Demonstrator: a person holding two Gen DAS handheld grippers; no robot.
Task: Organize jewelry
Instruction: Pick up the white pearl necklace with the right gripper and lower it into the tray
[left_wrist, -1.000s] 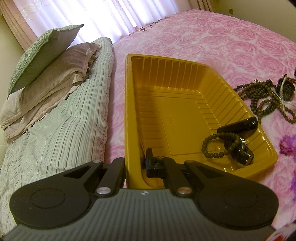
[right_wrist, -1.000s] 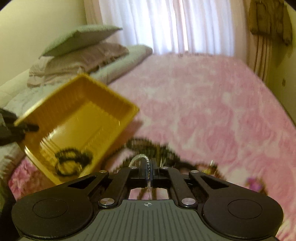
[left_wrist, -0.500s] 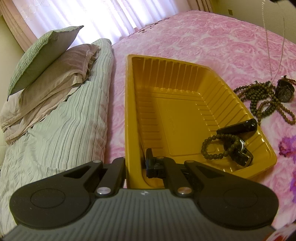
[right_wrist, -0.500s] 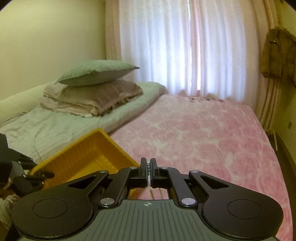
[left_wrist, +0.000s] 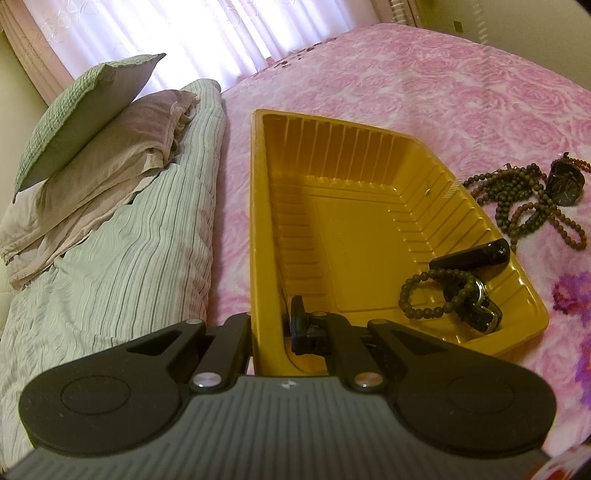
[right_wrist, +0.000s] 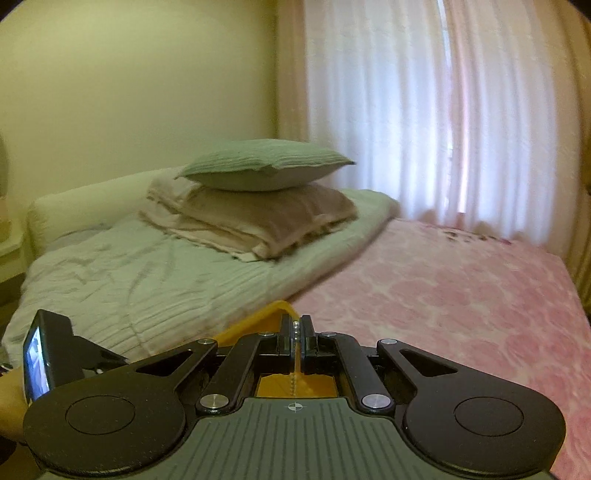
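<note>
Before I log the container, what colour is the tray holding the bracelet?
Mustard yellow, with ribbed walls; the tray shows best in the left wrist view.

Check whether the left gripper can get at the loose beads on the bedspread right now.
Probably not. The left gripper is shut on the tray wall, and the beads lie on the bedspread beyond the tray's opposite side. It would have to let go first.
</note>
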